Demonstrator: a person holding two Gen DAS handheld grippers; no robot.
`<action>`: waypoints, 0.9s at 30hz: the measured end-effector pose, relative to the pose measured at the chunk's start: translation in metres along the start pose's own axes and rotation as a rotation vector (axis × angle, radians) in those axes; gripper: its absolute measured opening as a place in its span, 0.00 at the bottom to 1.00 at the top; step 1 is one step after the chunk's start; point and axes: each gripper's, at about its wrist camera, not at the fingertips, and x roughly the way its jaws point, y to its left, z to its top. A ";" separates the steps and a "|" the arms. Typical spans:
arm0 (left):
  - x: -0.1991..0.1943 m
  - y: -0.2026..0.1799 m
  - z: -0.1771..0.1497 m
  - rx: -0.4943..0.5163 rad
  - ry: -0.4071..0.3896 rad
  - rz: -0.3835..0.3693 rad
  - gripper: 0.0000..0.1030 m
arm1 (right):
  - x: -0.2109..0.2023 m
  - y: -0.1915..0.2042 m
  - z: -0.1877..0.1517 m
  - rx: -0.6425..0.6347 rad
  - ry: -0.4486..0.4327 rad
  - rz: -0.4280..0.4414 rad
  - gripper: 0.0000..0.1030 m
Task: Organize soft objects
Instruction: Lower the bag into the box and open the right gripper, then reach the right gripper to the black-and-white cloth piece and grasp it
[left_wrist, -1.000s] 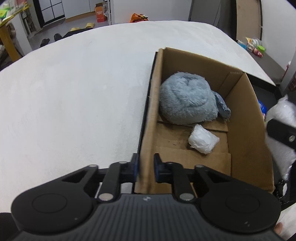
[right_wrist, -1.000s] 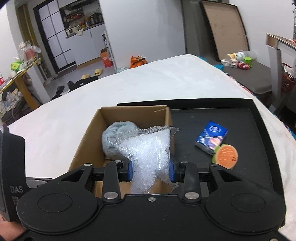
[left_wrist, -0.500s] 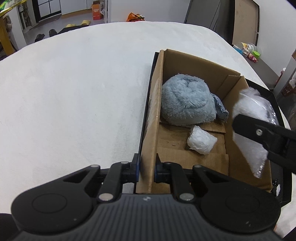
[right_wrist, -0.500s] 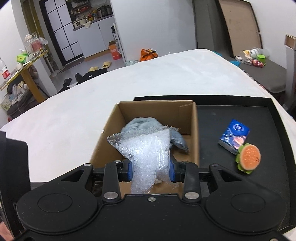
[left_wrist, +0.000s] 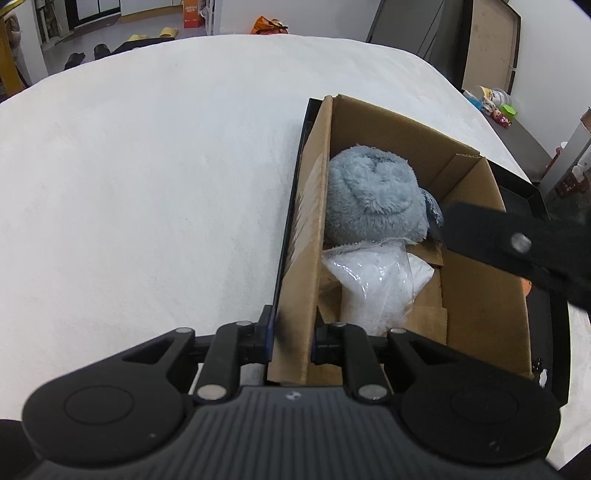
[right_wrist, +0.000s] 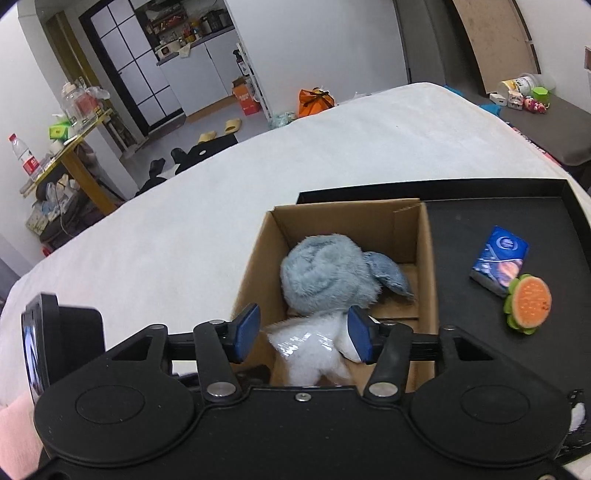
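A cardboard box (left_wrist: 480, 295) (right_wrist: 410, 221) stands on a black tray. Inside lie a fluffy grey-blue plush (left_wrist: 369, 199) (right_wrist: 325, 280) and a clear bag of white filling (left_wrist: 373, 288) (right_wrist: 310, 347), nearer me. My left gripper (left_wrist: 290, 336) is shut on the box's left wall at its near corner. My right gripper (right_wrist: 301, 330) is open above the box, its blue pads either side of the white bag and apart from it. One of its fingers (left_wrist: 517, 243) reaches in from the right in the left wrist view.
The black tray (right_wrist: 480, 206) lies on a white padded surface (left_wrist: 147, 184). On the tray right of the box are a blue packet (right_wrist: 498, 258) and an orange-and-green burger toy (right_wrist: 528, 302). Room furniture and clutter stand far behind.
My right gripper moved over the box, opened and let go of the white bag, which now lies in the box in front of the plush. My left gripper kept its hold on the box wall.
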 end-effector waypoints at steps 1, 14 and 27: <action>-0.001 0.000 0.000 0.001 0.000 0.000 0.15 | -0.002 -0.003 0.000 -0.007 0.002 -0.007 0.56; -0.007 -0.013 0.006 0.035 -0.008 0.057 0.41 | -0.038 -0.052 -0.003 0.010 0.010 -0.152 0.75; -0.017 -0.026 0.004 0.086 -0.020 0.100 0.62 | -0.047 -0.076 -0.028 0.065 0.013 -0.239 0.89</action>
